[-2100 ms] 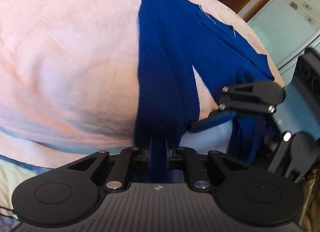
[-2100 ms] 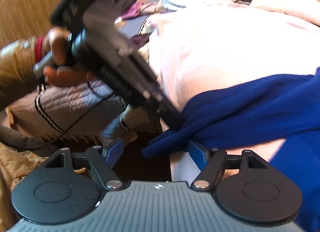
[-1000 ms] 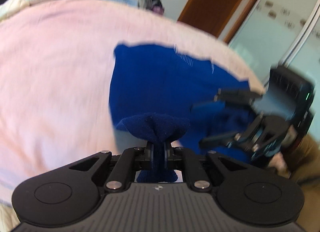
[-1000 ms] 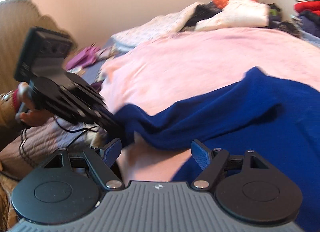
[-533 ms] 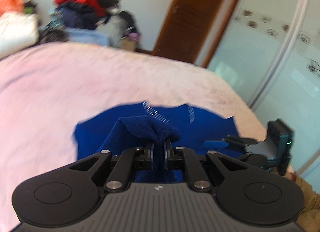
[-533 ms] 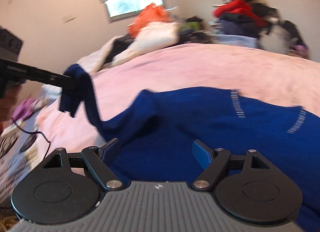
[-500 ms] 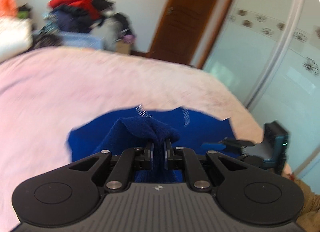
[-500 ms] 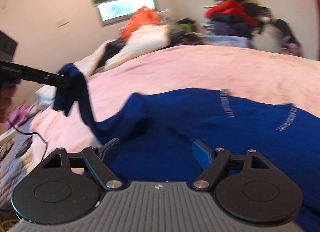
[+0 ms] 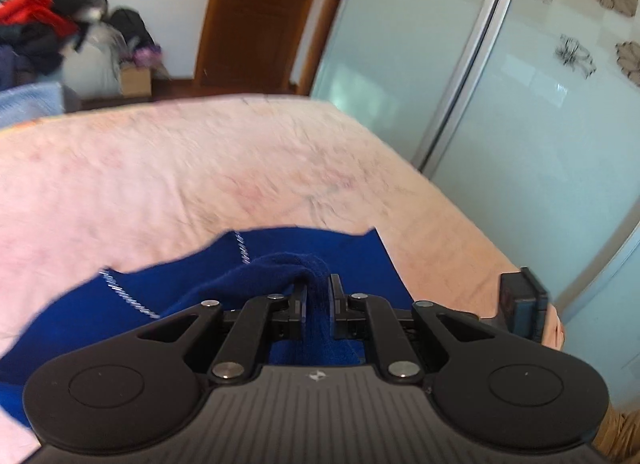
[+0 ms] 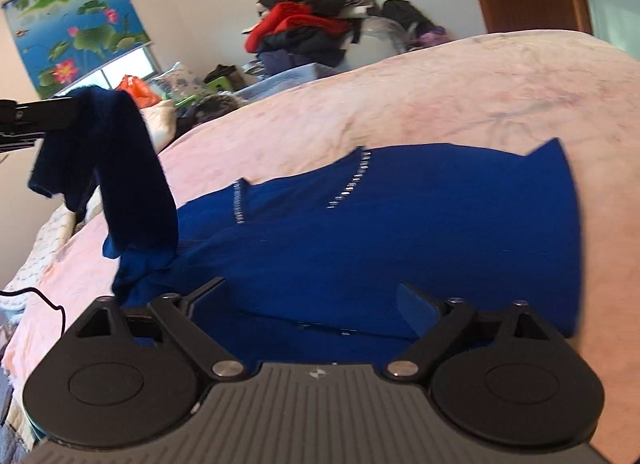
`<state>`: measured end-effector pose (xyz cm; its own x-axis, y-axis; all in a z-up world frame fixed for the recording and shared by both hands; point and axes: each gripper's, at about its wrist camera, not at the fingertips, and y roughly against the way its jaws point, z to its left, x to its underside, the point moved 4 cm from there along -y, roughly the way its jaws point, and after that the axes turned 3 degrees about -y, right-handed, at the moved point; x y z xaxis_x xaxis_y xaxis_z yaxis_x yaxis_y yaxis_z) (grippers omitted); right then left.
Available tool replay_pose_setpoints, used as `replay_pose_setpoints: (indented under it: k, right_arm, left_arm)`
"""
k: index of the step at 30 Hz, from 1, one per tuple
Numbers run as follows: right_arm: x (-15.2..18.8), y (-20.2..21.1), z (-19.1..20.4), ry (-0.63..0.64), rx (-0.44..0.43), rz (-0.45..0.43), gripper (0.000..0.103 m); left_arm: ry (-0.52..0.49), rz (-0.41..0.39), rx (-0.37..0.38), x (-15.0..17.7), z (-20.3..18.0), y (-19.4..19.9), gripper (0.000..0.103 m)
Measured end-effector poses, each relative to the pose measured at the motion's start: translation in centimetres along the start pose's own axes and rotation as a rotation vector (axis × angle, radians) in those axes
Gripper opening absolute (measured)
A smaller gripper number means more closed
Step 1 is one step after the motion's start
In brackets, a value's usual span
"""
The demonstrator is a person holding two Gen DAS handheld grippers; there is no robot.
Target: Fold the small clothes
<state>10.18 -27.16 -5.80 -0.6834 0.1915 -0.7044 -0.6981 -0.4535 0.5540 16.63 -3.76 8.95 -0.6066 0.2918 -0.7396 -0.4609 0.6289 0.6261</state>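
Note:
A dark blue knit garment (image 10: 400, 223) with small silver trim lies spread on the pink bed cover (image 10: 460, 95). My left gripper (image 9: 317, 300) is shut on one sleeve of the blue garment (image 9: 280, 268) and holds it lifted above the body of the garment. In the right wrist view that sleeve (image 10: 116, 151) hangs from the left gripper's fingers at the far left. My right gripper (image 10: 312, 296) is open and empty, low over the near edge of the garment.
A pile of clothes (image 10: 312, 31) stands beyond the bed's far side. A wooden door (image 9: 256, 11) and frosted glass sliding doors (image 9: 500, 83) lie to the right. The right gripper's body (image 9: 524, 304) shows at the bed's right edge.
My left gripper has lifted the sleeve higher and swung right, over the garment. My right gripper stays open and has turned right, low over the garment's near edge.

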Motion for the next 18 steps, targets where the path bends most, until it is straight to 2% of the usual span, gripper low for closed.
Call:
replay_pose_setpoints:
  k: [6,11,13,15,17,18]
  right_arm:
    - [0.8,0.7,-2.4,-0.015,0.01,0.01,0.1]
    - [0.9,0.7,-2.9,0.0,0.024,0.02,0.1]
    - [0.8,1.0,-2.8,0.019,0.04,0.02,0.1]
    - [0.9,1.2,-2.5,0.049,0.06,0.014,0.1]
    - [0.9,1.1,-2.4,0.085,0.083,0.013,0.1]
    - [0.9,1.0,-2.3,0.1,0.093,0.011,0.1]
  left_arm:
    - [-0.011,0.076,0.027,0.9,-1.1,-6.8,0.009]
    - [0.035,0.171,0.032,2.0,-0.7,-12.2,0.012]
    - [0.054,0.207,0.026,2.0,-0.3,-13.1,0.012]
    - [0.064,0.192,0.038,1.4,0.2,-12.7,0.014]
    - [0.08,0.148,0.06,0.3,0.6,-11.7,0.034]
    - [0.086,0.111,0.082,-0.5,0.6,-10.9,0.062]
